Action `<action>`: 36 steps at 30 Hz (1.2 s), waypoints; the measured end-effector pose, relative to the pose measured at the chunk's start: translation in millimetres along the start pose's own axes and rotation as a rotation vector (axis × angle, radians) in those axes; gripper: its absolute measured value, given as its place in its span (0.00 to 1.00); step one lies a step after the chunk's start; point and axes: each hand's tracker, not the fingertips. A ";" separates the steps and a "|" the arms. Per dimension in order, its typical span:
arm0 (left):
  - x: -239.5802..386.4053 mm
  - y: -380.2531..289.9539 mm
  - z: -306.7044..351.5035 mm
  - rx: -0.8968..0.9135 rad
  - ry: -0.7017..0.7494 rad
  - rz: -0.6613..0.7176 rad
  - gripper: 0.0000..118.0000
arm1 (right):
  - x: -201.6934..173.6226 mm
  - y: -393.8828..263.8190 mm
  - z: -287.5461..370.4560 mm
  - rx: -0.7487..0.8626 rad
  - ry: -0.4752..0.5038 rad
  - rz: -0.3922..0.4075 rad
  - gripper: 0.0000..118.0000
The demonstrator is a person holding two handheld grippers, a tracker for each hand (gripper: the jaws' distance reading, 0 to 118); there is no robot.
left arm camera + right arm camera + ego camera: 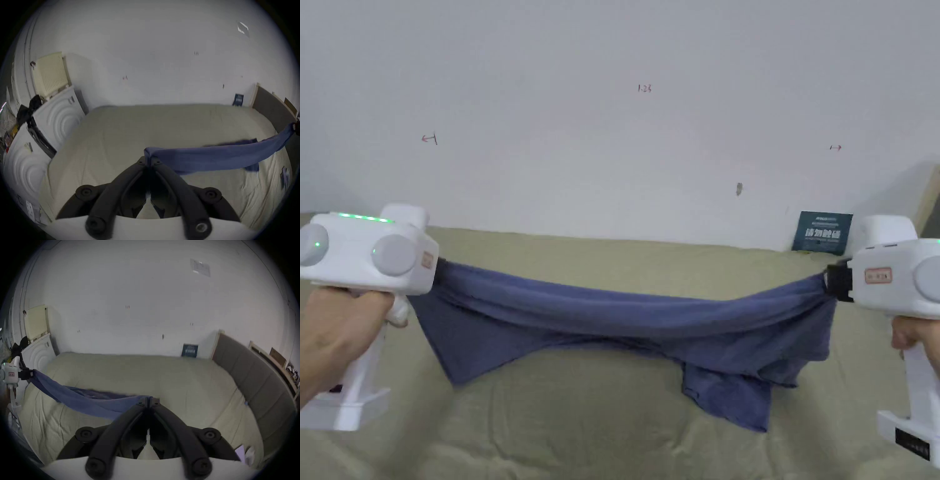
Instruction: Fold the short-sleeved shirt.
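**Blue shirt stretched over the bed**

Broad bed [625, 437] under an olive-beige cover, pushed against a white wall [612, 125]. Padded grey headboard [253, 382] along the bed's right edge; white appliances with ringed panels [53, 123] off the bed's left edge. Small dark card [822, 232] propped against the wall at the bed's far right corner.

Above the bed, hanging clear of the cover along its upper edge: the blue short-sleeved shirt [625, 319], pulled into a sagging band from side to side. Loose cloth drooping toward the bed below the band, lowest right of the bed's middle; cannot tell whether that drooping part touches the cover.

Over the bed's left side, the left tool [148, 160], jaws pressed together and pinching one end of the shirt, white body gripped in the left hand [334, 337]. Over the bed's right side, the right tool [148, 400], jaws likewise closed on the shirt's other end, handle held in the right hand [915, 334]. Both tools roughly level with each other, well apart, shirt spanning the gap between them.
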 end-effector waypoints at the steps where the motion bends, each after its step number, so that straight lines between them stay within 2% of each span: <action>1: -1.9 -19.3 1.8 -0.018 -0.006 0.000 0.01 | -0.3 -18.2 6.5 -0.014 0.023 -0.006 0.02; 6: -10.0 -105.5 38.7 -0.091 -0.024 0.000 0.01 | -2.8 -101.0 49.6 -0.105 0.043 0.013 0.02; 12: -31.3 -187.9 83.6 -0.121 -0.050 0.019 0.01 | 2.4 -171.8 119.7 -0.116 0.074 -0.029 0.02; 16: -45.5 -236.5 127.1 -0.129 -0.075 0.057 0.01 | 7.6 -213.5 169.0 -0.128 0.092 -0.020 0.02; 23: -54.8 -295.2 185.9 -0.109 -0.078 0.054 0.01 | 11.2 -258.9 219.6 -0.155 0.125 -0.010 0.02; 30: -56.3 -318.1 188.3 -0.148 -0.093 0.042 0.01 | 14.3 -293.7 226.6 -0.198 0.130 -0.037 0.02; 31: -56.7 -319.1 185.7 -0.160 -0.098 0.046 0.02 | 14.3 -295.7 223.1 -0.204 0.134 -0.043 0.05; 32: -57.5 -320.3 184.5 -0.168 -0.108 0.053 0.08 | 14.9 -298.6 219.7 -0.217 0.130 -0.049 0.18; 33: -58.4 -321.6 184.4 -0.171 -0.116 0.061 0.28 | 14.4 -300.1 218.0 -0.220 0.116 -0.050 0.45; 34: -57.8 -323.6 186.7 -0.168 -0.124 0.076 0.75 | 15.6 -301.9 214.5 -0.224 0.103 -0.053 0.72; 35: -57.5 -324.8 186.5 -0.188 -0.139 0.086 1.00 | 21.3 -304.1 211.0 -0.226 0.096 -0.059 0.79; 36: -56.7 -327.1 187.5 -0.197 -0.132 0.091 1.00 | 25.0 -305.9 213.3 -0.220 0.096 -0.061 0.79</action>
